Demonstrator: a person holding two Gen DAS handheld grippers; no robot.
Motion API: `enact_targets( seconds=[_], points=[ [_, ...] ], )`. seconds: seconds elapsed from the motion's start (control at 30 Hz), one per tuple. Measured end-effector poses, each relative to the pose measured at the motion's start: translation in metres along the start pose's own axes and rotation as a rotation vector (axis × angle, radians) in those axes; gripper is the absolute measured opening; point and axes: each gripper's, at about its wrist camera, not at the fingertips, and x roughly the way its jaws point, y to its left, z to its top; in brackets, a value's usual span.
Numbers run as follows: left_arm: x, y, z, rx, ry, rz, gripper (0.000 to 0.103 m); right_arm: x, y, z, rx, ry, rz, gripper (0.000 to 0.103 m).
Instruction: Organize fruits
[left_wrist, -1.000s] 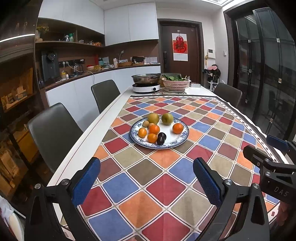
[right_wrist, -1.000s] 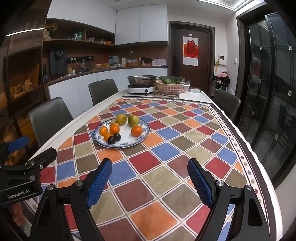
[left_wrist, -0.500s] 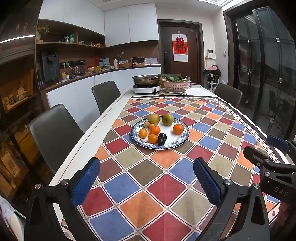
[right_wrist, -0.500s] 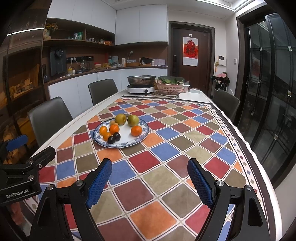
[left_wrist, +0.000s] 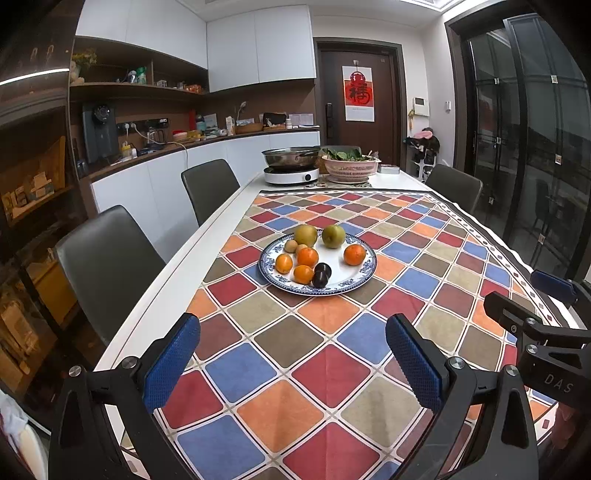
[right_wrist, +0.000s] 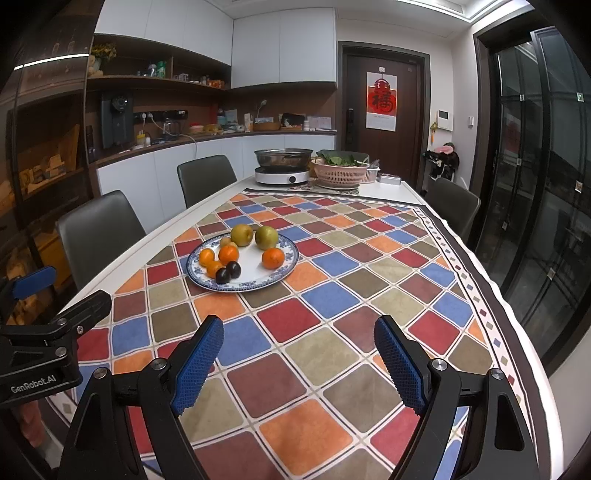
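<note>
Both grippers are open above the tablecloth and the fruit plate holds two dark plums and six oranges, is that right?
Not quite: the plate holds four oranges, not six, as the left wrist view shows. The two plums and open left gripper and right gripper are right.

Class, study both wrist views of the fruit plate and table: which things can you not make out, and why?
- Small pale fruit, both views: partly behind oranges; kind unclear.
- Metal pan contents, both views: rim hides them.
- Person's hands: outside both views.
- Shelf items: too small.
- Left gripper and right gripper open, empty.
</note>
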Motion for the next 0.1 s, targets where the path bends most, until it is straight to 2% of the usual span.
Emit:
enact_targets(
  seconds=[0.1],
  points=[
    [0.0003, -0.0005, -0.0004, 0.001, 0.002, -0.001, 0.102, 0.0002, 0.0007, 0.0006, 0.000, 0.000, 0.000, 0.084]
  ],
)
